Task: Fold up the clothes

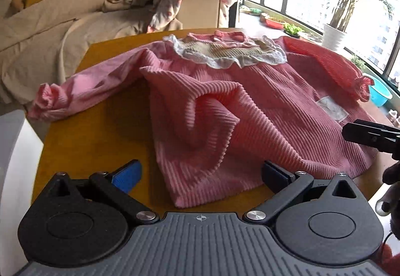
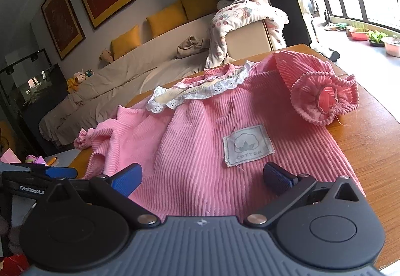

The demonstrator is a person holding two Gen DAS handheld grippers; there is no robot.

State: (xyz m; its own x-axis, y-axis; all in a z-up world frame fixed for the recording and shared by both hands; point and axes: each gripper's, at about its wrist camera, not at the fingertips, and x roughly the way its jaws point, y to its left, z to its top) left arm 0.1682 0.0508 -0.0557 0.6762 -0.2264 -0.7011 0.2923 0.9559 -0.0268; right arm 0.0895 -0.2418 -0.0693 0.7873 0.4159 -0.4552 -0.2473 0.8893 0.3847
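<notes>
Just ahead of each wide-open, empty gripper (image 1: 201, 173) (image 2: 202, 176) lies the pink top (image 1: 250, 113).

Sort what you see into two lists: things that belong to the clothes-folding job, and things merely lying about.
Belongs to the job:
pink sweater
wooden table
left gripper, open
right gripper, open

Just lying about:
patterned garment draped on the sofa
yellow cushions
soft toys
blue basin
</notes>
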